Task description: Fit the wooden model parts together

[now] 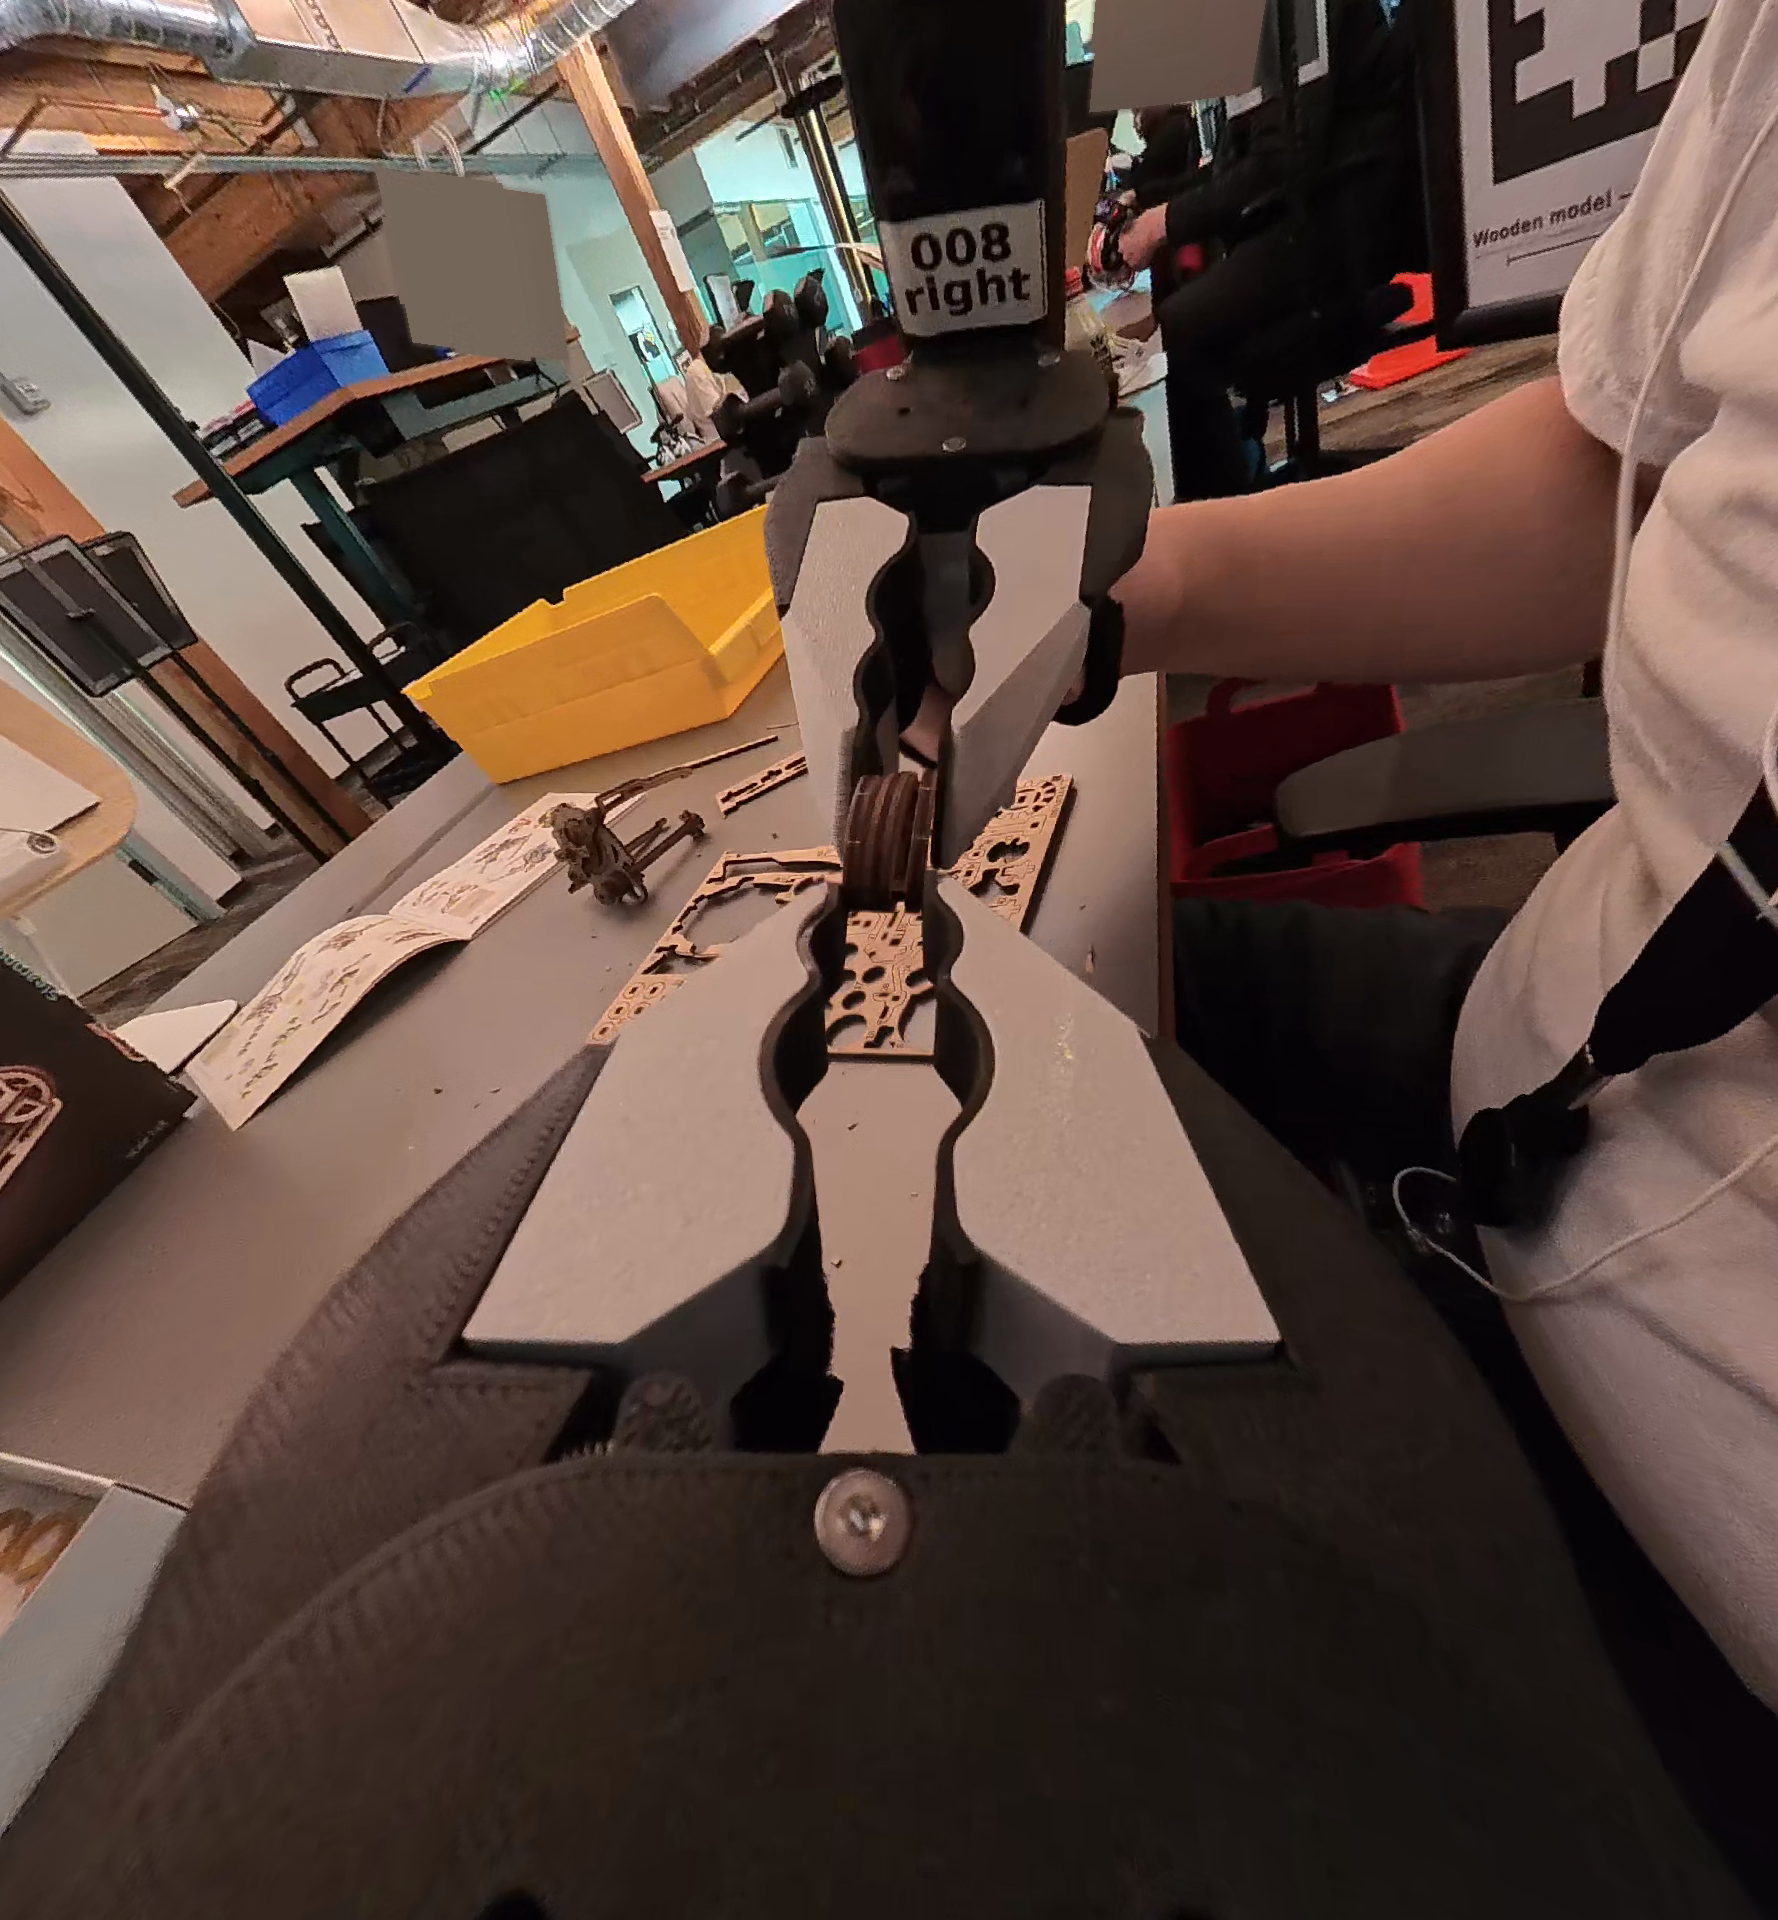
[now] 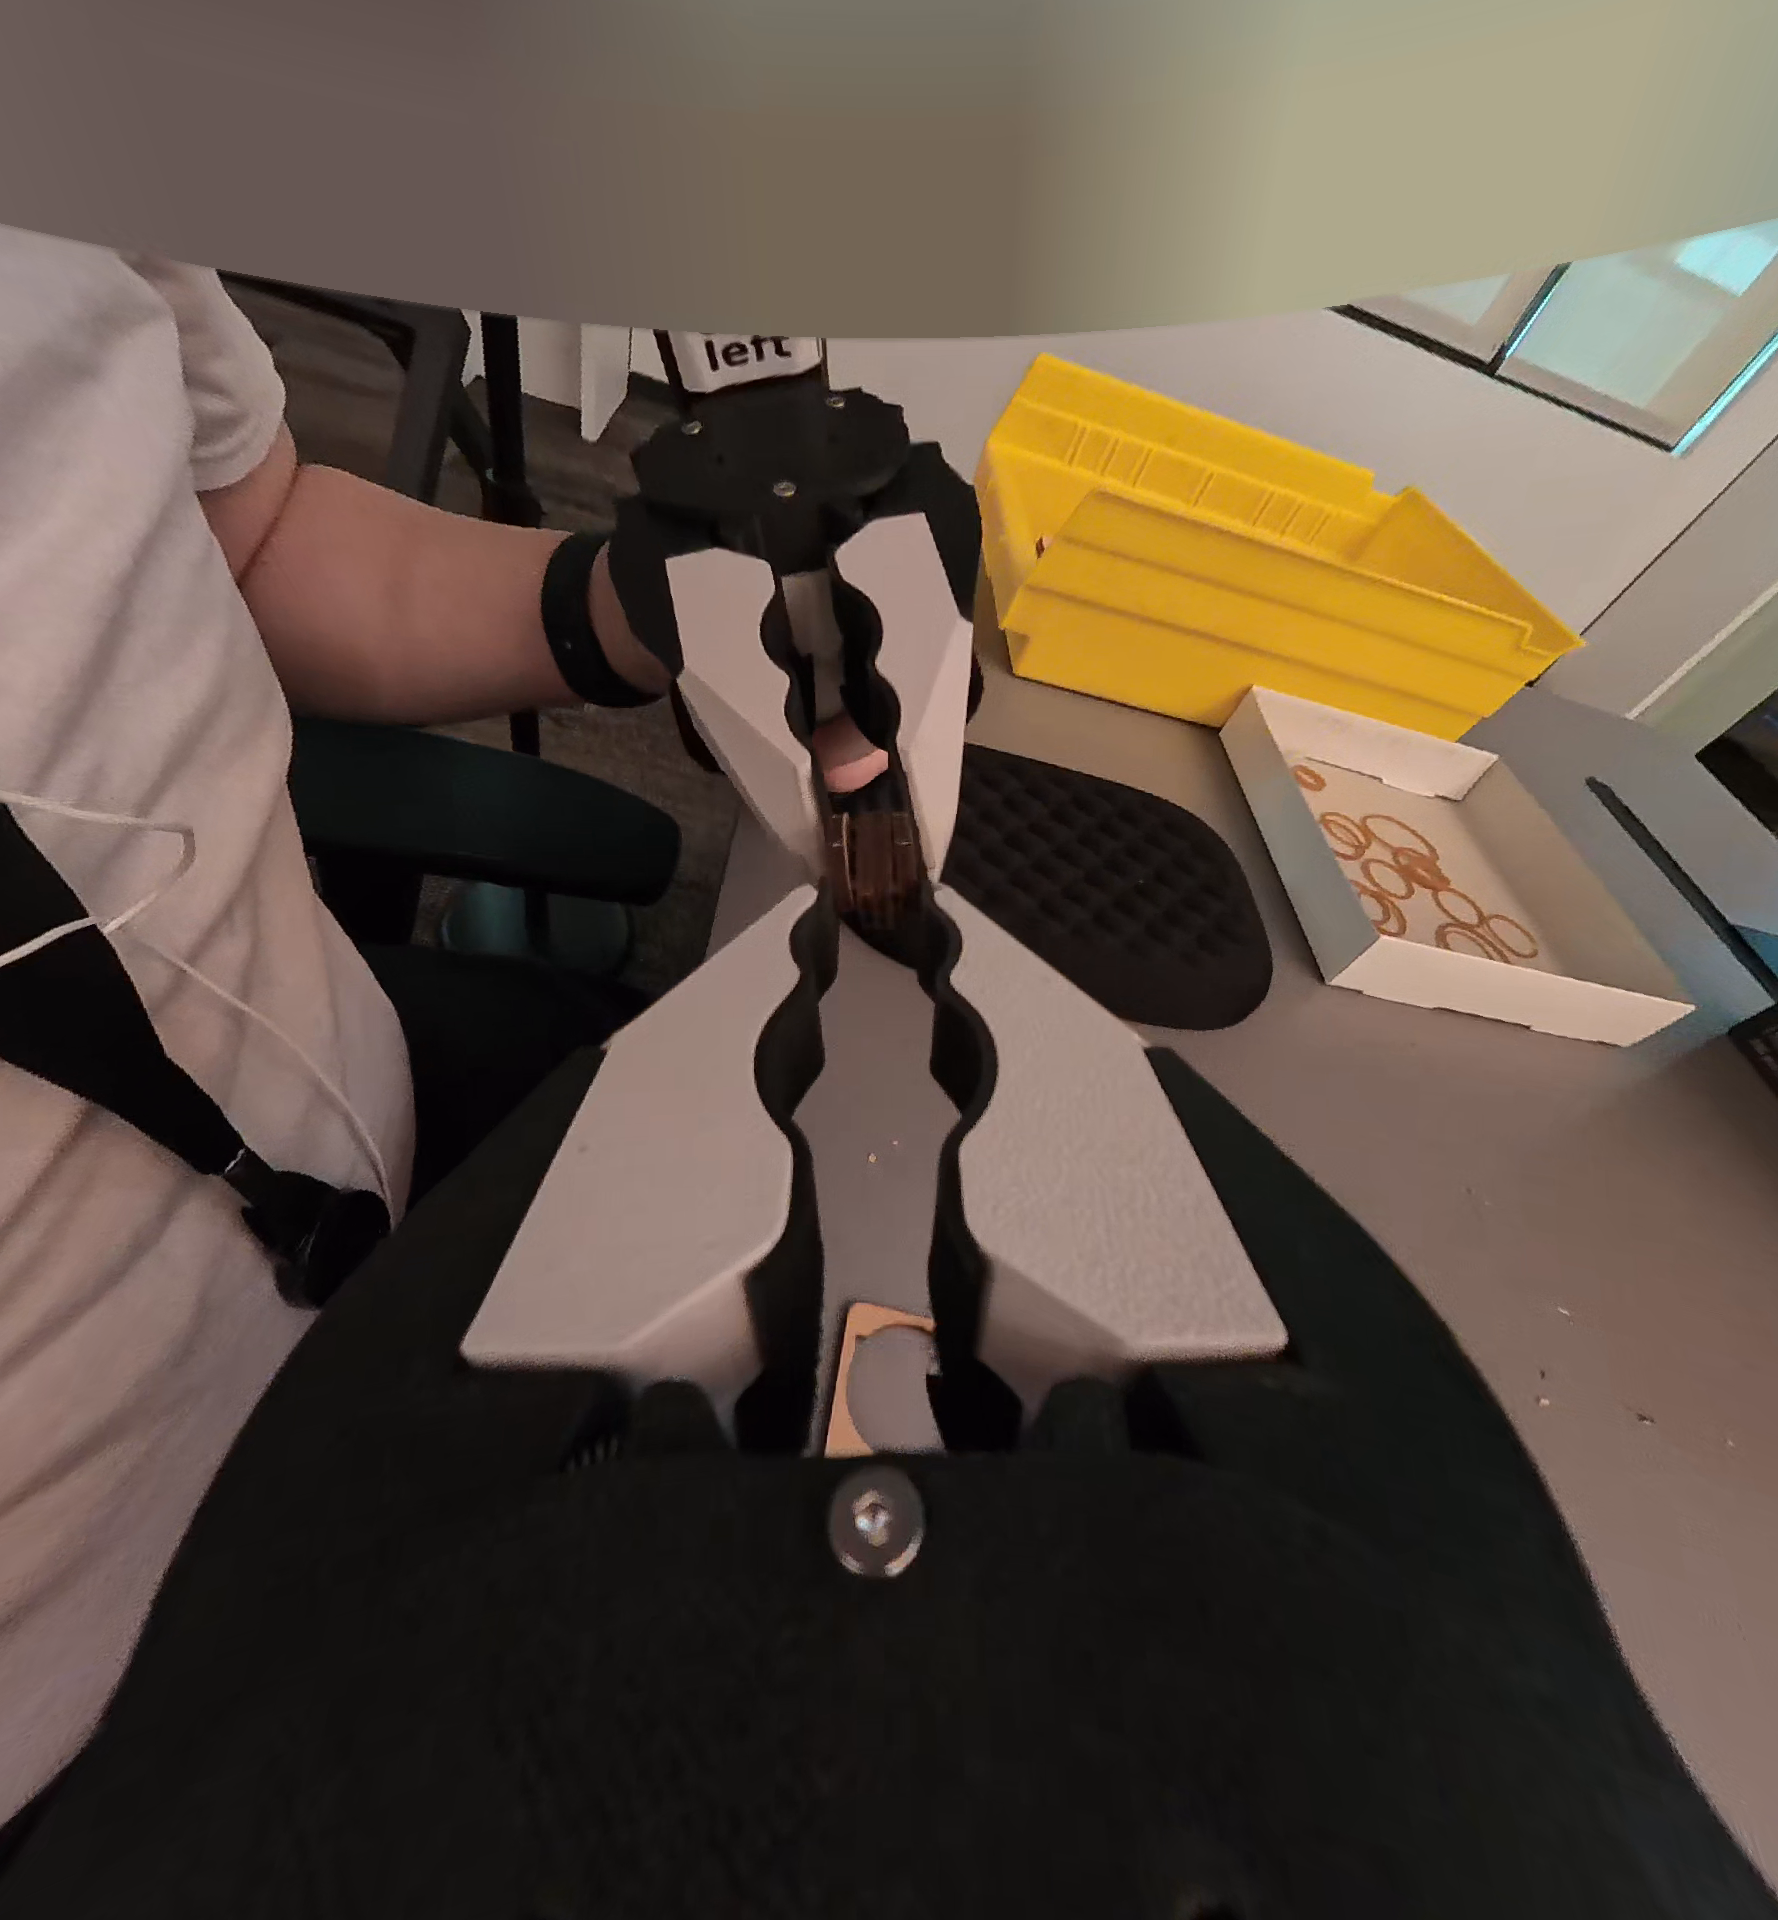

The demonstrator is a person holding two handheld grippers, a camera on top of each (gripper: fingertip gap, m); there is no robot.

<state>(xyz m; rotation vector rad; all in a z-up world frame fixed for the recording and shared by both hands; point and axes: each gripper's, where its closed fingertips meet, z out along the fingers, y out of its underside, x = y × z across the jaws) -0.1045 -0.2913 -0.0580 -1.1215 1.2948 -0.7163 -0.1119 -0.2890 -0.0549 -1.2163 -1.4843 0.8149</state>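
A small wooden wheel stack [image 1: 883, 844] of dark round discs is held above the grey table [image 1: 511, 1039], edge up. My left gripper [image 1: 885, 904] comes from below in the left wrist view and is shut on the stack's lower part. My right gripper [image 1: 890, 790] comes from above, tips facing mine, and is shut on its upper part. In the right wrist view the stack [image 2: 872, 871] sits between my right gripper [image 2: 880, 914] and the left gripper [image 2: 869, 826]. A partly built wooden model [image 1: 610, 844] lies on the table to the left.
Laser-cut wood sheets [image 1: 1010, 847] lie under the grippers. An open instruction booklet [image 1: 365, 940] and a dark kit box [image 1: 12, 1143] lie left. A yellow bin [image 2: 1228, 592], a white tray of rubber bands [image 2: 1415, 883] and a black mesh pad [image 2: 1103, 894] stand nearby. A person in a white shirt [image 1: 1695, 935] sits close. My two grippers' fingertips are within a few centimetres of each other.
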